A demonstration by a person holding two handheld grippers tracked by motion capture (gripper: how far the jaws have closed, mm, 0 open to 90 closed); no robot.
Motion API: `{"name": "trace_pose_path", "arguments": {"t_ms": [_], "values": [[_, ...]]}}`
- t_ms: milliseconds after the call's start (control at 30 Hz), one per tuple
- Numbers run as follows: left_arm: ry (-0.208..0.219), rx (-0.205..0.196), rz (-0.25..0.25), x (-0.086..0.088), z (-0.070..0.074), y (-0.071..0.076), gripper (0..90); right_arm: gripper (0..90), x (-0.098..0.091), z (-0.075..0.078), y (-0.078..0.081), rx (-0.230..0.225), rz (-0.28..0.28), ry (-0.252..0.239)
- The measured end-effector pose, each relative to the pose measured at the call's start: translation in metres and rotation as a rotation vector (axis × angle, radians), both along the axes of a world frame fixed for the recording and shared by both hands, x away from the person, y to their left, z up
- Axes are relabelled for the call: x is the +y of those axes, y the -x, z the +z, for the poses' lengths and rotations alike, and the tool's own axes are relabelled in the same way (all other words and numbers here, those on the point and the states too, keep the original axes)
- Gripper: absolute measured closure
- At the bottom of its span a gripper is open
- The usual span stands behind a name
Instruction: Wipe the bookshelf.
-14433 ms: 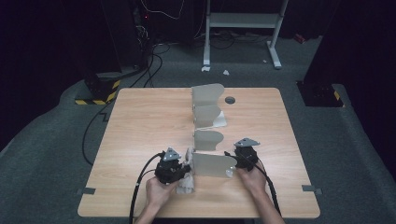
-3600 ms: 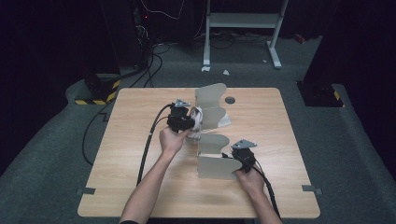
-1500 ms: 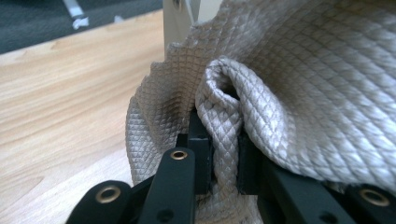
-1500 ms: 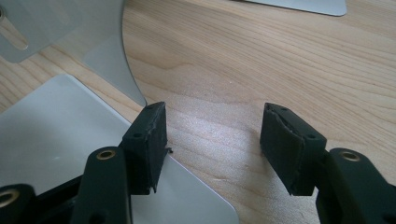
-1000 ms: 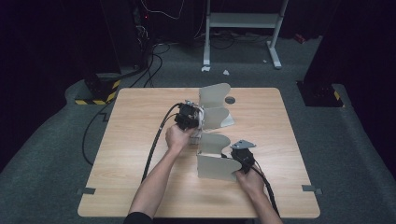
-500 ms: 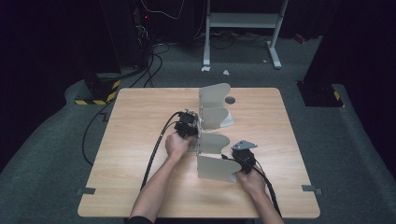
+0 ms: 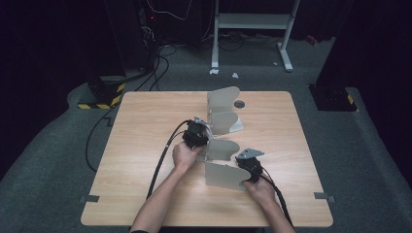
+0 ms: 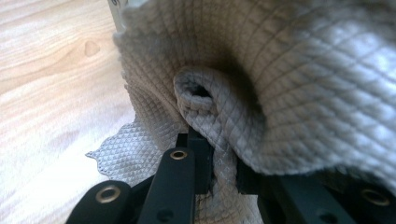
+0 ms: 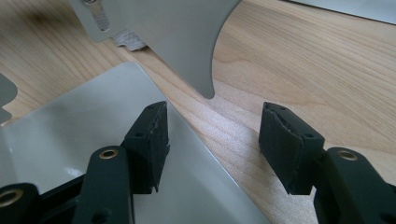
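A grey metal rack of several upright curved panels (image 7: 222, 121) stands mid-table. My left gripper (image 7: 197, 135) is at the rack's left side, beside the third panel (image 7: 224, 148). In the left gripper view the left gripper (image 8: 219, 163) is shut on a fold of grey quilted cloth (image 8: 280, 79), which bunches above the jaws. My right gripper (image 7: 250, 165) sits at the right edge of the front panel (image 7: 221, 175). In the right gripper view the right gripper (image 9: 212, 140) is open, with the front panel (image 9: 70, 135) edge running between the jaws, untouched by the pads.
A dark round spot (image 7: 238, 104) marks the wooden table (image 7: 145, 126) behind the rack. Black cables (image 7: 163, 155) trail from both grippers toward the near edge. A yellow-and-black striped block (image 7: 99, 103) lies on the floor off the table's far left corner.
My left hand has drawn back from the rear panels toward the near side and a little lower, still gripping the cloth. The right hand has stayed put.
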State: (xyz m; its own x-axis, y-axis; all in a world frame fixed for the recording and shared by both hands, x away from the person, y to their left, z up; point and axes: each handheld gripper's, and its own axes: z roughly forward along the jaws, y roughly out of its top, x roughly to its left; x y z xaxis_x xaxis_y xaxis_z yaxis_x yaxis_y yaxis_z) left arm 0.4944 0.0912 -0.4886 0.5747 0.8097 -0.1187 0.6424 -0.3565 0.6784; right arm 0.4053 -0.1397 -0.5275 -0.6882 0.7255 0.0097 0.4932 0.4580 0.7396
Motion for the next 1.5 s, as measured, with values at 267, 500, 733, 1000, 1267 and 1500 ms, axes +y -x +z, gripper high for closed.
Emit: {"name": "trace_pose_path", "arguments": {"t_ms": [267, 500, 733, 1000, 1267, 1500], "values": [[0.009, -0.002, 0.034, 0.014, 0.006, -0.011, 79.5, 40.9, -0.003, 0.000, 0.000, 0.002, -0.027, 0.002], [0.018, -0.015, 0.058, 0.018, 0.025, -0.024, 79.4, 34.5, -0.016, 0.000, -0.009, -0.005, -0.188, 0.028], [-0.003, -0.013, 0.067, 0.014, 0.032, -0.033, 79.5, 34.5, -0.016, 0.000, -0.010, -0.009, -0.190, 0.031], [0.021, -0.061, 0.064, 0.012, 0.061, -0.045, 79.5, 34.5, -0.016, 0.000, -0.009, -0.011, -0.180, 0.033], [0.053, -0.079, 0.093, 0.015, 0.077, -0.057, 79.5, 34.4, -0.015, 0.000, -0.009, -0.007, -0.170, 0.030], [0.047, -0.047, 0.124, 0.013, 0.070, -0.071, 79.4, 34.3, -0.015, 0.000, -0.008, -0.005, -0.161, 0.031]]}}
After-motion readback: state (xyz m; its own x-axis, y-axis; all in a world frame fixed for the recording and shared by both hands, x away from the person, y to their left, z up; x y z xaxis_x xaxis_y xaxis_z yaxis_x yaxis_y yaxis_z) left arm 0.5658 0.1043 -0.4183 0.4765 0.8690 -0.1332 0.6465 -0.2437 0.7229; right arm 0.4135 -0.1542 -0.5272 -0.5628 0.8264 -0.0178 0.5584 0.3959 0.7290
